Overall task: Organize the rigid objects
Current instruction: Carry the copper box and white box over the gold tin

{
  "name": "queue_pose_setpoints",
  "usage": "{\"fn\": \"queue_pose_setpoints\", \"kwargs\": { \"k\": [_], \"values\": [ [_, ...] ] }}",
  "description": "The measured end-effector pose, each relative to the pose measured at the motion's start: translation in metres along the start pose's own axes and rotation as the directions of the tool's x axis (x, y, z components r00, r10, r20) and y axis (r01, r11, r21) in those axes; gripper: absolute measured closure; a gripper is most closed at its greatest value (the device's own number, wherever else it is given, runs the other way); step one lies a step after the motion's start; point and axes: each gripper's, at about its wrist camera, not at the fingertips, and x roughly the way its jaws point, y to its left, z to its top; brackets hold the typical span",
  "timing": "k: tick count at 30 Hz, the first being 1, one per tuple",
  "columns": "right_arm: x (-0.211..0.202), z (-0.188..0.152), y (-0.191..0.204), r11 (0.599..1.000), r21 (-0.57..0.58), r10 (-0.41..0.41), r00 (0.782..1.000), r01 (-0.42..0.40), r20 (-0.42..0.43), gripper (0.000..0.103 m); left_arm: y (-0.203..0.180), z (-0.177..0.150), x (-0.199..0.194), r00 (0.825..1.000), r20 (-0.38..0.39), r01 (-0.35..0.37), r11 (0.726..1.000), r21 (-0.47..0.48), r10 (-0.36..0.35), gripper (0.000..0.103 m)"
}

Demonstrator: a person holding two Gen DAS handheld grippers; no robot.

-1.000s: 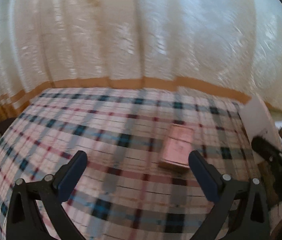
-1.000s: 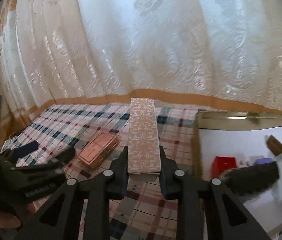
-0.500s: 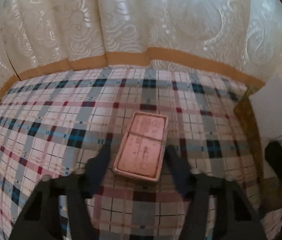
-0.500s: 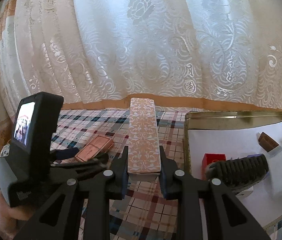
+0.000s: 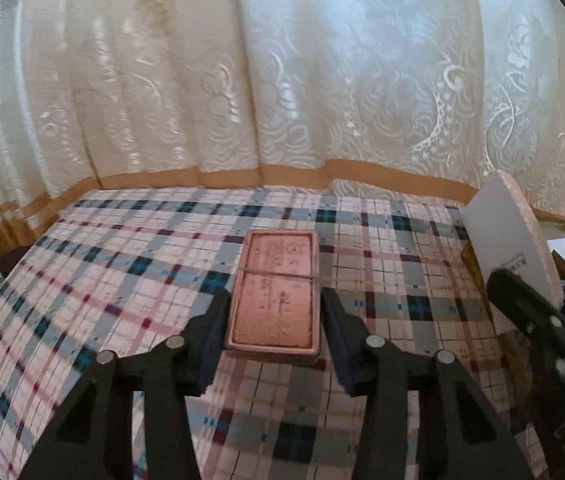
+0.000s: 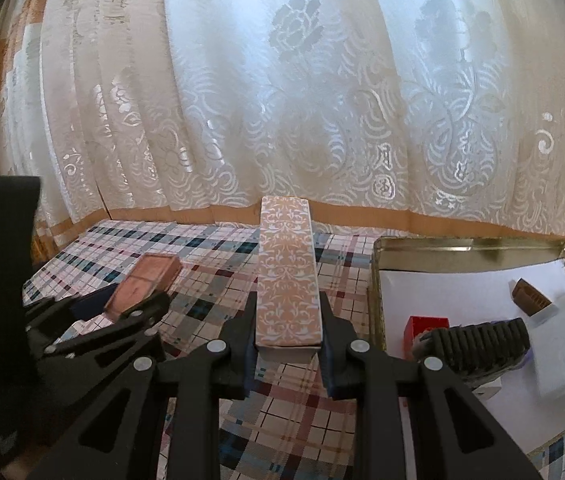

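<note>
Both grippers loaded over the plaid cloth!

Your left gripper [image 5: 274, 320] has just been closing, and its pads now pinch the flat pink box [image 5: 274, 292], lifted off the plaid cloth [image 5: 122, 280]. Your right gripper [image 6: 287, 336] is clamped on the long patterned box [image 6: 287, 276], just left of the metal tray [image 6: 374, 280].

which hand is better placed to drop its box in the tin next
Right. The right gripper is shut on the long patterned box beside the open tin. The left gripper, jaws just closing, grips the pink box further from it.
</note>
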Motion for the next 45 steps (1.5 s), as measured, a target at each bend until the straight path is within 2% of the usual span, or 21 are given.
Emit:
{"fn": "queue_pose_setpoints", "kwargs": {
  "k": [8, 17, 45],
  "values": [
    [-0.021, -0.008, 0.006, 1.000, -0.018, -0.011, 0.999, 0.012, 0.031, 0.075, 0.003, -0.009, -0.021, 0.995, 0.078, -0.057, 0.998, -0.042, 0.060, 0.058],
    [-0.035, -0.016, 0.008, 1.000, -0.022, -0.019, 0.999, 0.020, 0.039, 0.075, -0.002, -0.015, -0.034, 0.992, 0.105, -0.067, 0.997, -0.040, 0.071, 0.058],
    [-0.043, -0.018, 0.001, 0.999, -0.018, -0.032, 0.999, 0.033, 0.038, 0.075, -0.009, -0.017, -0.044, 0.990, 0.130, -0.055, 0.997, -0.046, 0.061, 0.058]
  ]
}}
